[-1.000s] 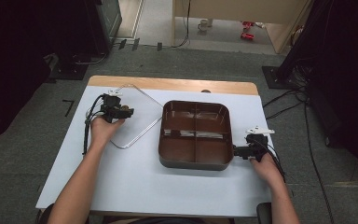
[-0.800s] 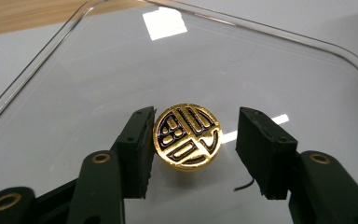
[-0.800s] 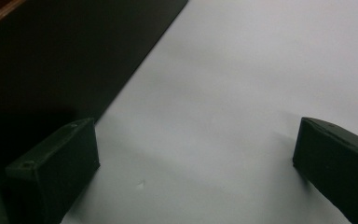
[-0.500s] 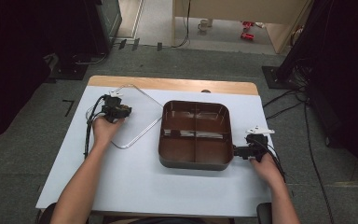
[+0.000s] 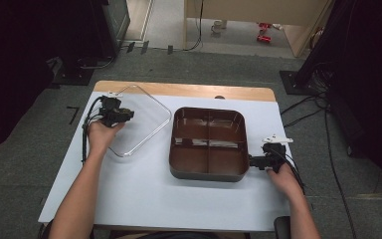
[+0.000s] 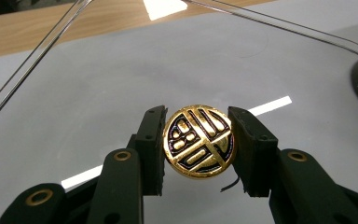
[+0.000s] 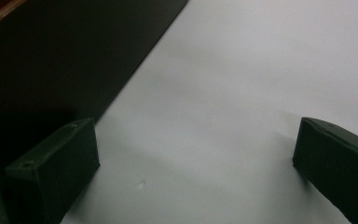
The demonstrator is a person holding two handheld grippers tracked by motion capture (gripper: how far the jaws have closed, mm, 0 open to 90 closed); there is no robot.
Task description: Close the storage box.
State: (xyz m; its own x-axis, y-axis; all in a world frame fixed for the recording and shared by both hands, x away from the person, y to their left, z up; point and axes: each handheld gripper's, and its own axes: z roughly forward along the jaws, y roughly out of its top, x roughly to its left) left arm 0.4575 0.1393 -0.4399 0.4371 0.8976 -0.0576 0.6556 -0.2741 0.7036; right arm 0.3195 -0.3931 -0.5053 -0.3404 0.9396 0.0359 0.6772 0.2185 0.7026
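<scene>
- Gripping the gold knob (image 6: 199, 141) of the clear lid (image 5: 138, 119), the left gripper (image 5: 121, 114) has just closed its jaws and now clamps the knob from both sides.
- Judging by this, the grasp is done; carrying the lid onto the brown tray (image 5: 208, 171) and seating it remains.
- The lid sits just left of the tray, its near corner close to the tray's left wall.
- The right gripper (image 5: 252, 160) waits at the tray's right wall, jaws spread over bare table (image 7: 242, 93), holding nothing.
- Room is open above the tray; the table's far edge runs close behind the lid.
</scene>
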